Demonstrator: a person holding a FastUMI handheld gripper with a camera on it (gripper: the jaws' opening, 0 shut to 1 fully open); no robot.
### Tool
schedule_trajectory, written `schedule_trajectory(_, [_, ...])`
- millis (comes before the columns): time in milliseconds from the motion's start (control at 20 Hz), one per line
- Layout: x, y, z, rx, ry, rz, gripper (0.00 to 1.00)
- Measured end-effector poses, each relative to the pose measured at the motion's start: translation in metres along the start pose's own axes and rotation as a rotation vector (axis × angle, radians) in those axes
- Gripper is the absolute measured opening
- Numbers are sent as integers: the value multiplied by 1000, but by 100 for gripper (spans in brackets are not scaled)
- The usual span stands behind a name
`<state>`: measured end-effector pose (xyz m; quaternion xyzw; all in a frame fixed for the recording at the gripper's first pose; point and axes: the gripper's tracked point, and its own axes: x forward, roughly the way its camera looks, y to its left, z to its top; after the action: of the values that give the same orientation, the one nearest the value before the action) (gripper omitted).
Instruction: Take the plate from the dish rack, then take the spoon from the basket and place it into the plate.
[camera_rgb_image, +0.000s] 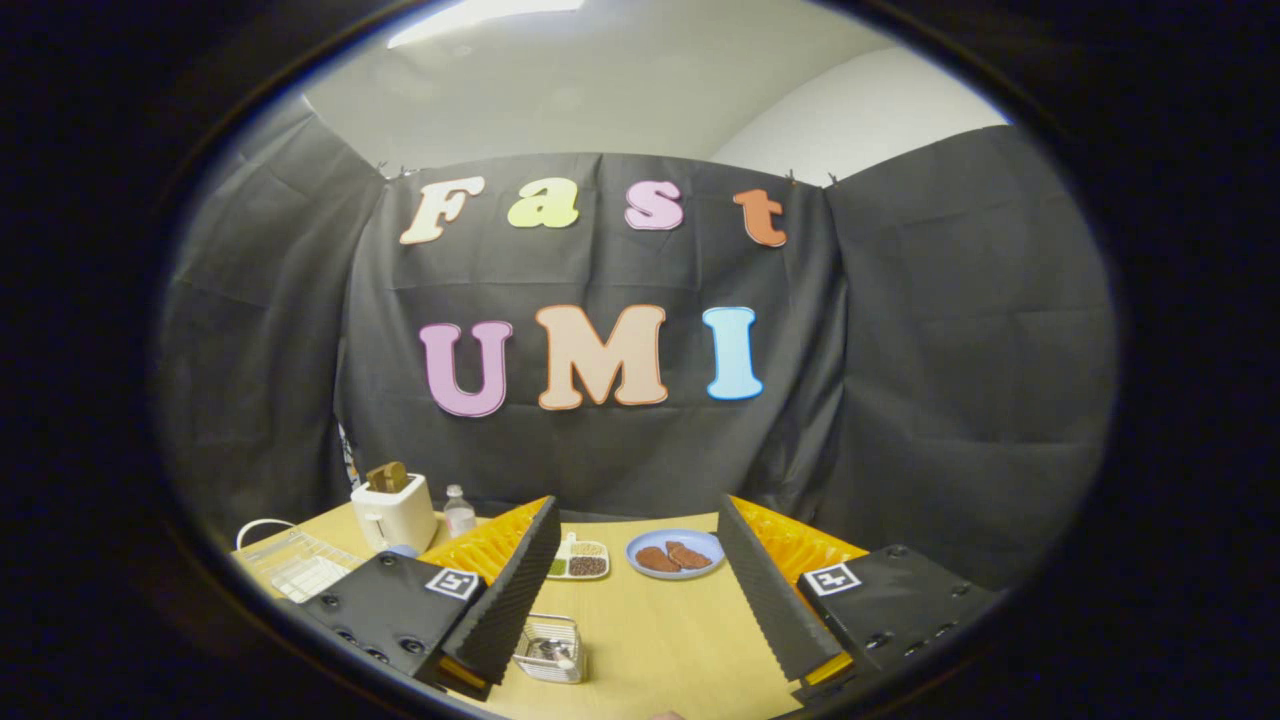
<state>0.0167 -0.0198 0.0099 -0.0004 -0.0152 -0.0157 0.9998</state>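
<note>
Wooden table (660, 630), level fingers (520, 580) apart.

The light wooden worktop (660, 640) carries a small wire basket (550, 650) between the tool's (640, 530) spread, empty fingers. Beyond them sit a blue round plate (675, 553) and a compartmented white tray (581, 558). Left stand a white toaster (395, 513), a small clear bottle (459, 511) and a wire dish rack (300, 568).

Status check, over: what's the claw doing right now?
Claw open, holding nothing. Basket on table by one finger; dish rack off to the side. Path clear.
</note>
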Motion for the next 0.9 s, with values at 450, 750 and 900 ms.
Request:
schedule_trajectory(450, [2, 8, -5, 1, 10, 2, 100])
schedule_trajectory(750, [2, 24, 1, -7, -8, 16, 100])
schedule_trajectory(900, [1, 27, -1, -6, -5, 18, 100])
